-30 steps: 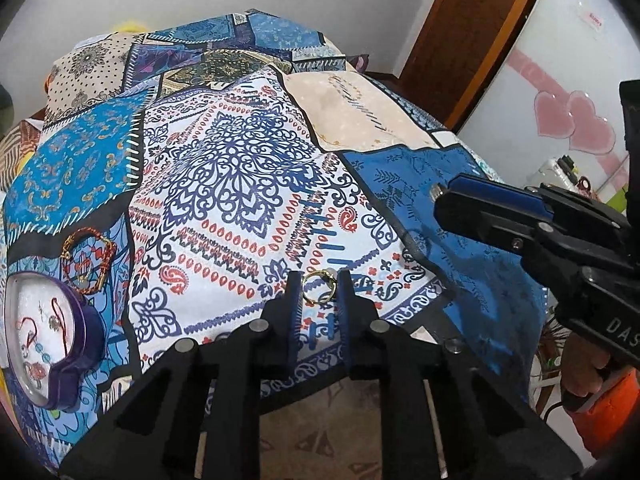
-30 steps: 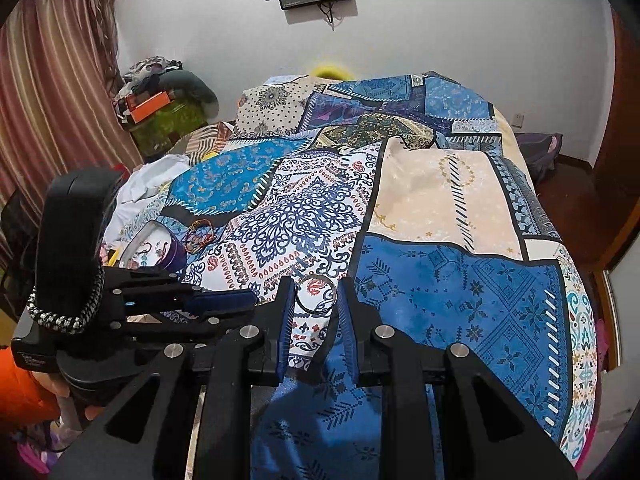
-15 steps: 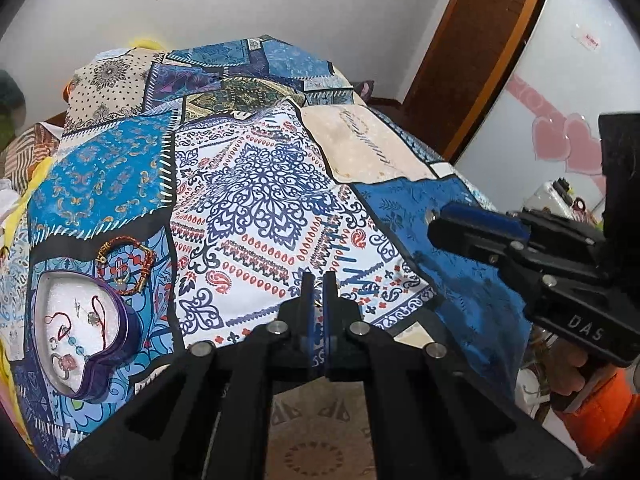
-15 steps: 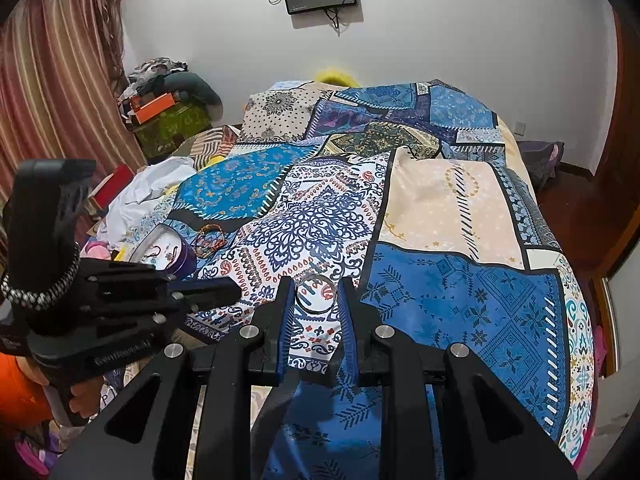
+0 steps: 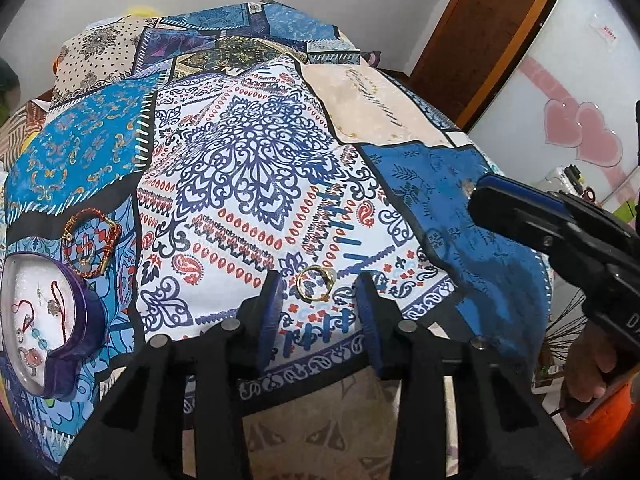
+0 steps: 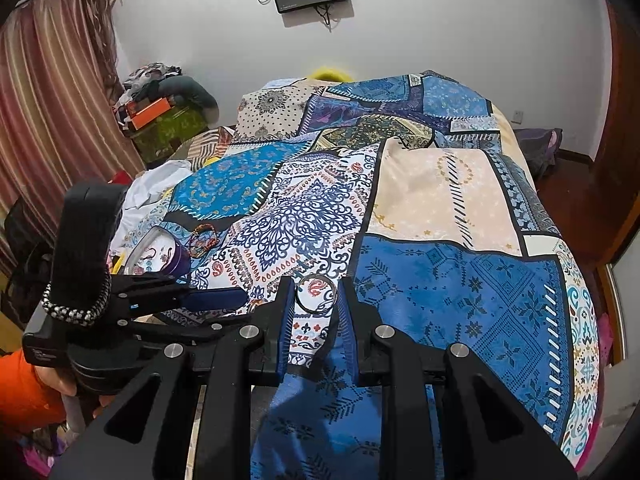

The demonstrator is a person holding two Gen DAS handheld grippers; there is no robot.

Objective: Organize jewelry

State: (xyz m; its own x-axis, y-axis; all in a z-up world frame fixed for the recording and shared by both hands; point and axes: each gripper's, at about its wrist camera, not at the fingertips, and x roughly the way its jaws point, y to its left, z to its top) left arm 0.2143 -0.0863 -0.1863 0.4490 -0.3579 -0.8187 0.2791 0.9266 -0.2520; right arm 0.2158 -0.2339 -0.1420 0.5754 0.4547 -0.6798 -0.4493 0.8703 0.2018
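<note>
While my left gripper [image 5: 318, 294] was opening around a gold ring [image 5: 315, 283], my right gripper [image 6: 314, 294] pinched a silver ring [image 6: 315, 293]; the purple heart-shaped box [image 5: 70, 322] held beaded jewelry [image 5: 34, 334].

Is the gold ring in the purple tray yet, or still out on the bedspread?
Out. The gold ring lies on the bedspread between the opening left gripper's fingers, well right of the purple tray.

Both wrist views look down close over the same patchwork bedspread [image 5: 248, 168]
</note>
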